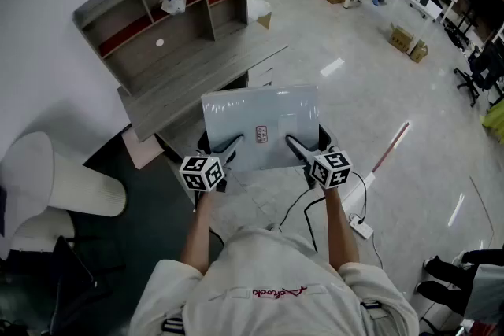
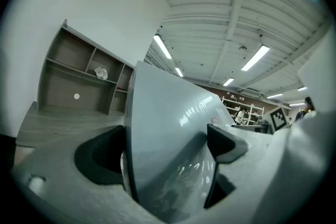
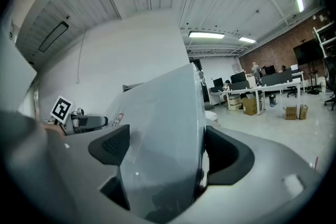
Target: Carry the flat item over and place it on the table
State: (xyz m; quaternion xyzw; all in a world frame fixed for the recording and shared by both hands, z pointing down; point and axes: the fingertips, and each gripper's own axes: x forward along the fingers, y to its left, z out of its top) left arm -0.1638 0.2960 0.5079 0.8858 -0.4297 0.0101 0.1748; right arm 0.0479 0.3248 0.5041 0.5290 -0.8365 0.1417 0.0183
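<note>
I hold the flat item (image 1: 261,122) in the air just short of the table (image 1: 189,79), with the left tool (image 1: 228,147) and the right tool (image 1: 298,147) each clamped on its near edge. Pinched only there, its slick wrap could slide out. Only the head view shows the gap to the table; the gripper views show each bite.

Pale grey plastic-wrapped flat panel (image 1: 261,122), small centre label, roughly level, near edge clamped in left gripper (image 1: 227,147) and right gripper (image 1: 297,145); grey wooden shelved table (image 1: 198,76) ahead-left of them.
</note>
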